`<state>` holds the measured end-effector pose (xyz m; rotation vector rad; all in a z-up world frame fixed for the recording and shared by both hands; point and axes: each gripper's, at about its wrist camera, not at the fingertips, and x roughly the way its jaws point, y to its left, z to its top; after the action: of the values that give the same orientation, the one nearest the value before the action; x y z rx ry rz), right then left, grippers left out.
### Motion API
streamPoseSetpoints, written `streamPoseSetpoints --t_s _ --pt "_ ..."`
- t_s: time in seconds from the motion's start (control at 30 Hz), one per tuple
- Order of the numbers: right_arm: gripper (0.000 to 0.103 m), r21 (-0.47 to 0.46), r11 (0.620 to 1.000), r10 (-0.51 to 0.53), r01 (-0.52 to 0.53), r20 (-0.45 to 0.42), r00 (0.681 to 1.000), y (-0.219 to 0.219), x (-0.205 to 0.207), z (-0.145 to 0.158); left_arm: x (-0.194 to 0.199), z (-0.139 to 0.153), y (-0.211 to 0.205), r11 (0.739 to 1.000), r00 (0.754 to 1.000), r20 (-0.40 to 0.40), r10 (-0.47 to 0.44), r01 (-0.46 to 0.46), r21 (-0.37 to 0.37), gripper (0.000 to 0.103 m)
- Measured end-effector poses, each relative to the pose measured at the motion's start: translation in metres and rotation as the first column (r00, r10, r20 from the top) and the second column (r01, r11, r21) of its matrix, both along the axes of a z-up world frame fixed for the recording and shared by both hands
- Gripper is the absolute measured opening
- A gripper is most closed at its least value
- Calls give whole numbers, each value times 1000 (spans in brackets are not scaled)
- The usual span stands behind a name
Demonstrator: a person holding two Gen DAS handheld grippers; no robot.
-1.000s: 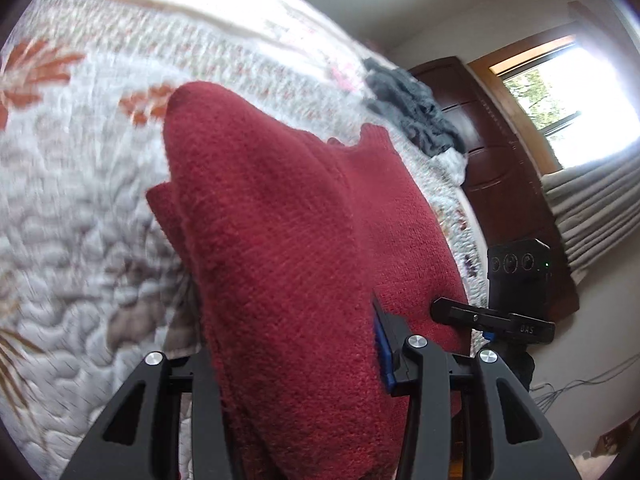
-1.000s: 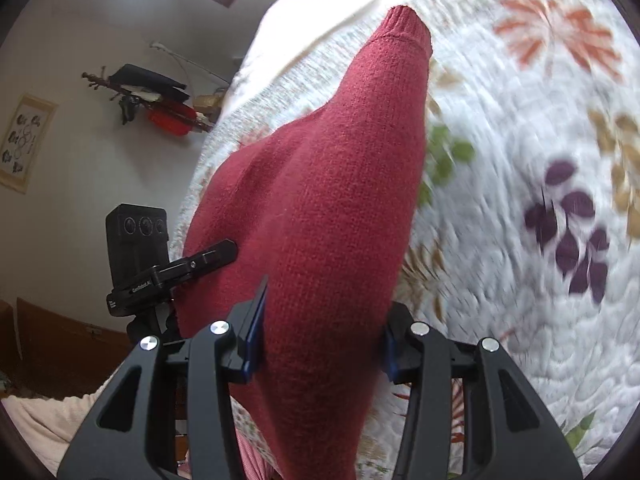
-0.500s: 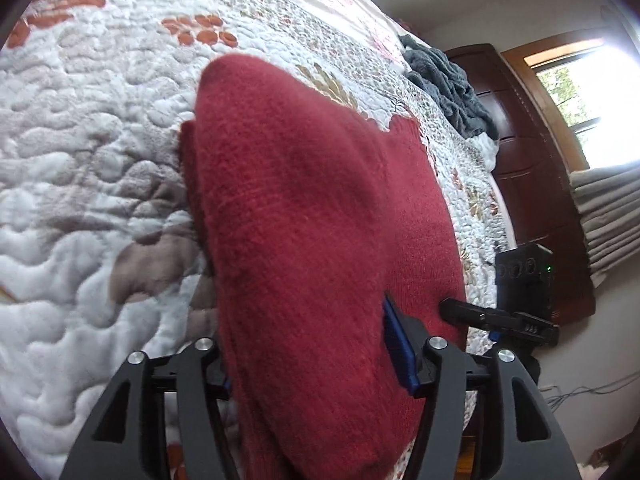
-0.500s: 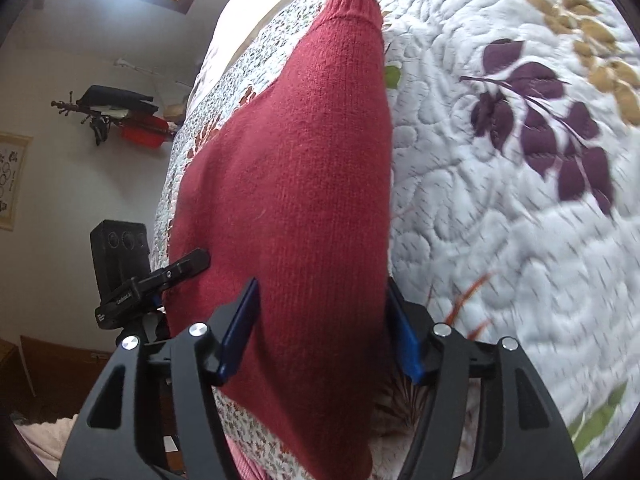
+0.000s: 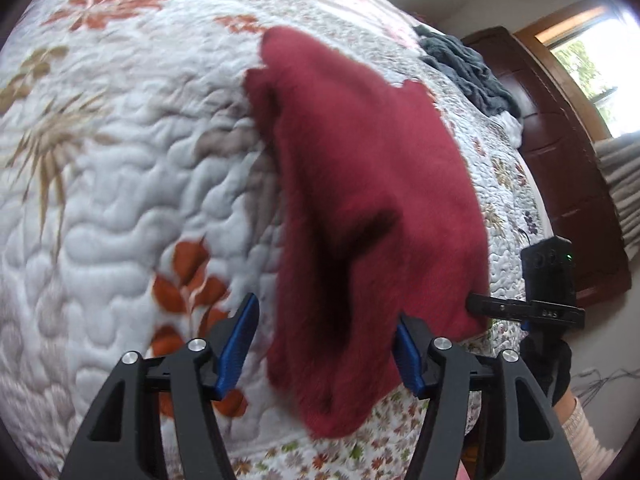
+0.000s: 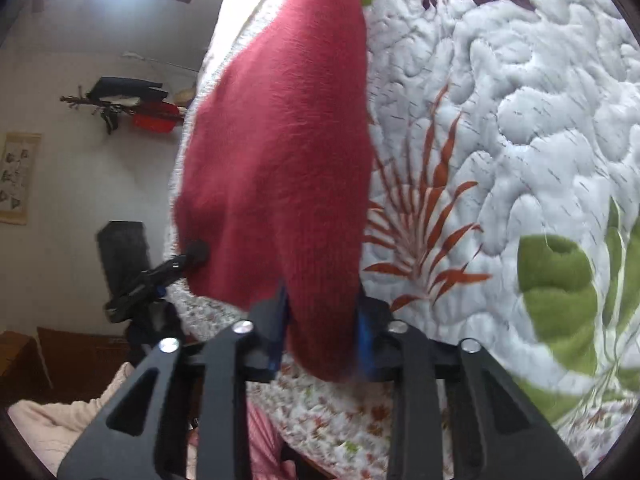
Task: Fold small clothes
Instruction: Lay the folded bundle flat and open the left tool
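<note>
A dark red knit sweater lies spread on the floral quilt, and its near hem hangs over the bed edge. My left gripper stands open around that hem: the left blue pad is clear of the cloth and the right pad touches it. In the right wrist view the same sweater runs away from me, and my right gripper is shut on its near edge. Each view shows the other gripper at the sweater's far side: the right gripper and the left gripper.
A grey heap of clothes sits at the far end of the bed, by dark wooden furniture. A wall rack with hanging things is on the left. Pale sleeves show low in both views.
The sweater has come down flatter onto the quilt while both grippers drew back toward the bed edge. A gap now shows beside the left gripper's left pad. The right jaws have narrowed.
</note>
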<state>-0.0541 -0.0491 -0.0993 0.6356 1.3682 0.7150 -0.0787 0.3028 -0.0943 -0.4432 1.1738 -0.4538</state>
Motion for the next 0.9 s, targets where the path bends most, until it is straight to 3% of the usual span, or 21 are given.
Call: streamPoseSetpoints --t_s 0.1,0.37,0.53,0.63,0.7,0.83,0.9 --pt "22 -20 1000 10 -9 26 1000 1 -1 9 -2 -1 6 1000 1000 -4 18 -18 15 62" --pt "22 -19 999 -39 39 -29 999 -3 -3 -21 1 -16 8 999 1000 -16 3 -3 35 63" --pt "25 -61 997 -39 38 -17 999 -3 -7 -18 2 -15 8 999 1000 -27 12 -11 38 64" --pt "35 -119 992 -46 46 2 999 6 -9 -1 -1 -8 8 998 999 -42 35 -32 61 64" --pt "53 -170 984 -55 59 29 998 8 -11 9 -4 0 6 994 998 -35 58 -54 98 66" --pt "68 -260 960 -86 103 76 993 11 -17 32 -10 16 1 982 996 -23 88 -83 168 68" --pt "83 -326 937 -95 124 104 990 16 -19 41 -11 22 -4 973 994 -23 103 -96 211 70"
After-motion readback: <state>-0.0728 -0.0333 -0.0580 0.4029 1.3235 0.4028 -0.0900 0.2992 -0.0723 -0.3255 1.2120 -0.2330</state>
